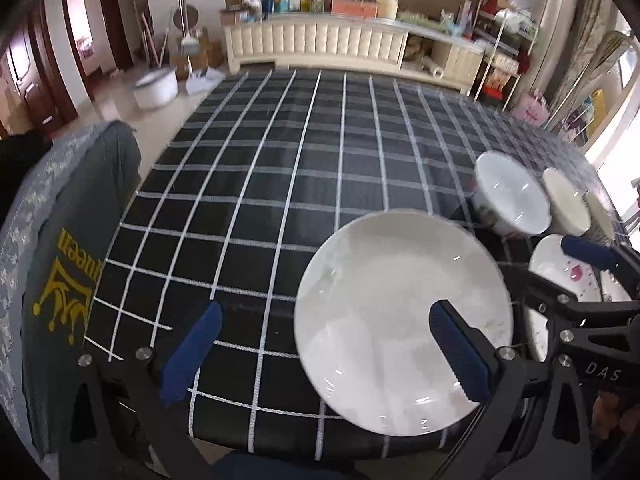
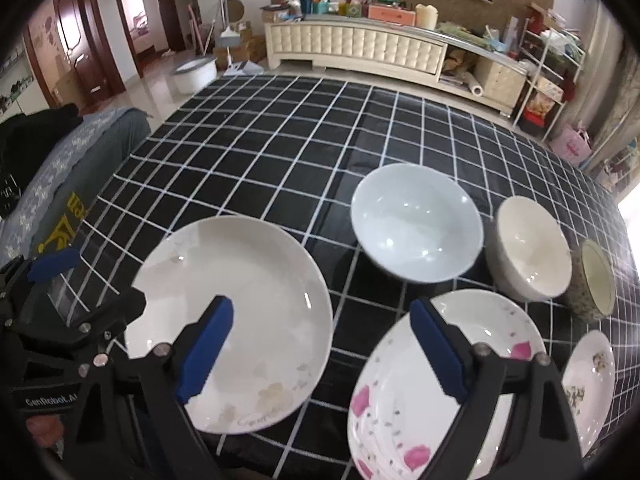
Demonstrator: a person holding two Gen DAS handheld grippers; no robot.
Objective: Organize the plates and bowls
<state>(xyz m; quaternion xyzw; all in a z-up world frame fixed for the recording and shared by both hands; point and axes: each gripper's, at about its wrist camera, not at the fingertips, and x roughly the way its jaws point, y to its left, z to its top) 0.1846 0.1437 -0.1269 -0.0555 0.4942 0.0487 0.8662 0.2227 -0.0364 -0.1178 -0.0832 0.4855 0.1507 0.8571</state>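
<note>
A plain white plate lies on the black checked tablecloth near the front edge. My left gripper hovers open over the plate's left rim, its right finger above the plate and its left finger above bare cloth. In the right wrist view my right gripper is open, straddling the gap between the white plate and a pink-flowered plate. Behind them stand a large white bowl, a cream bowl and a speckled cup. Nothing is held.
A small patterned plate lies at the far right. A chair with a grey cover and a yellow crown print stands at the table's left side. Bare cloth spreads across the left and far part of the table. A cluttered cream cabinet lines the back wall.
</note>
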